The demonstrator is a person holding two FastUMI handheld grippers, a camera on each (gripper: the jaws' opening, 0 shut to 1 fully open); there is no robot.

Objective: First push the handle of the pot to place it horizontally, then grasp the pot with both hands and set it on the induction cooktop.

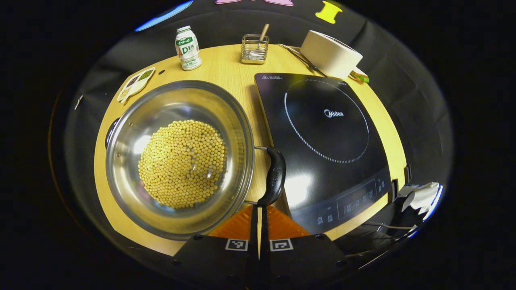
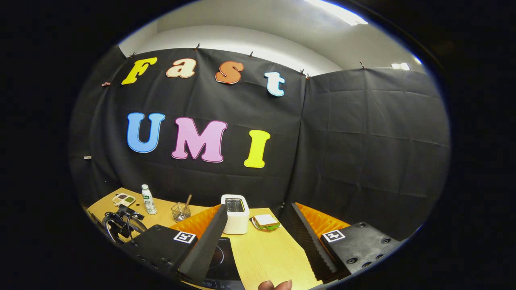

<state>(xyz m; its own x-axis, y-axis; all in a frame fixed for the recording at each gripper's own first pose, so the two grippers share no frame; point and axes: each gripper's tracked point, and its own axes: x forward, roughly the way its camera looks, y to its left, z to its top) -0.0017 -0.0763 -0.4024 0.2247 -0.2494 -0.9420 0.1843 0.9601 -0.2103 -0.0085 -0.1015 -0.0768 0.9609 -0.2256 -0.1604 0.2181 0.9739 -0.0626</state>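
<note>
closed left tool (image 1: 259,213) just below the handle (image 1: 275,175) of the bean-filled pot (image 1: 179,157), induction cooktop (image 1: 326,145) alongside

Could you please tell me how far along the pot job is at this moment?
Little looks done: the pot, full of yellow beans, sits on the table beside the induction cooktop, not on it. In hand: the left gripper, fingers closed together, sits right at the lower end of the pot's near handle, seemingly for the push. The right gripper is open and raised. Left: the two-handed grasp and setting the pot on the cooktop.
</note>
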